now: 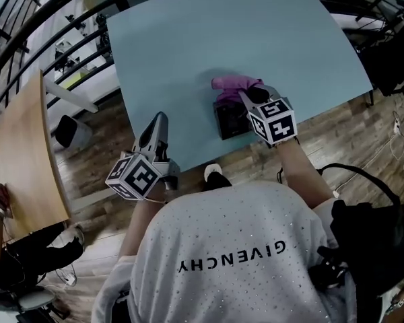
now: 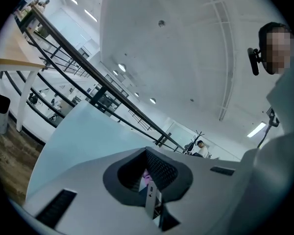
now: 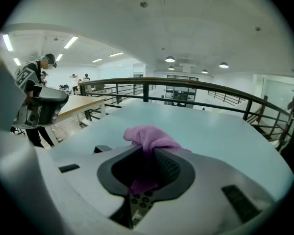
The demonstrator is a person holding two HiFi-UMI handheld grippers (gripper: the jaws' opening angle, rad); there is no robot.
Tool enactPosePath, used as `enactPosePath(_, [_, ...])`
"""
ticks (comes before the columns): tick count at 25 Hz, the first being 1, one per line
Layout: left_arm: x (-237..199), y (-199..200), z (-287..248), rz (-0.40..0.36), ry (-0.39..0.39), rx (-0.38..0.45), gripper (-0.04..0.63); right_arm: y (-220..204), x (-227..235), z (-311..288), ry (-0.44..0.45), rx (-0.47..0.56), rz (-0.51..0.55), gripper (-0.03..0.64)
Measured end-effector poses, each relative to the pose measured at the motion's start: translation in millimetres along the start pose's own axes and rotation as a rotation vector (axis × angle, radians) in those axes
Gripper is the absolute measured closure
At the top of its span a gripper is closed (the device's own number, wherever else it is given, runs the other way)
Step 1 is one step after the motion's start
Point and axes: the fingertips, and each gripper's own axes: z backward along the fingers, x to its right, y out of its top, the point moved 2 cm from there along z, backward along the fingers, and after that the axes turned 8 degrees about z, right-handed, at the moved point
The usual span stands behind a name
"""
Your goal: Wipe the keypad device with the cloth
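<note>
A pale blue rectangular tabletop (image 1: 256,39) is filling the middle, standing over a brown wood-plank floor (image 1: 97,173). A light wooden table (image 1: 20,147) is lying at the left, a small grey-and-black bin (image 1: 71,132) is sitting between them, a black metal railing (image 3: 146,89) is running behind, and a black bag (image 1: 370,237) is resting at the right

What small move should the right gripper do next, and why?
Probably pull the right gripper toward the person, dragging the purple cloth across the black keypad device. Its jaws are shut on the cloth, which lies bunched at the device's far edge, and most of the top looks uncovered.
</note>
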Motion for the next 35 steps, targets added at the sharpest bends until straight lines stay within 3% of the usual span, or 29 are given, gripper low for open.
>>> enactPosePath(6, [0.0, 21.9, -29.2, -0.042, -0.022, -0.022, 0.594, -14.6, 44.2, 2.1, -0.092, -0.028, -0.059, 0.551])
enactPosePath(11, [12.1, 35.8, -48.9, -0.029, -0.067, 0.032, 0.594, 7.4, 65.4, 23.1, -0.08, 0.103, -0.121, 0.555])
enactPosePath(15, [33.5, 34.2, -70.0, -0.067, -0.118, -0.006, 0.594, 5.1, 79.7, 39.1, -0.114, 0.117, -0.145, 0.554])
enactPosePath(21, [48.4, 22.2, -80.2, -0.088, -0.148, -0.034, 0.594, -53.2, 56.9, 40.0, -0.006, 0.046, -0.281, 0.554])
enactPosePath(28, [54.8, 7.9, -80.3, -0.101, -0.142, -0.044, 0.594, -84.4, 33.2, 35.4, 0.047, -0.074, -0.11, 0.554])
enactPosePath(35, [68.7, -5.7, -65.6, -0.11, -0.116, -0.032, 0.594, -117.4, 15.8, 42.2, 0.117, -0.143, -0.07, 0.555])
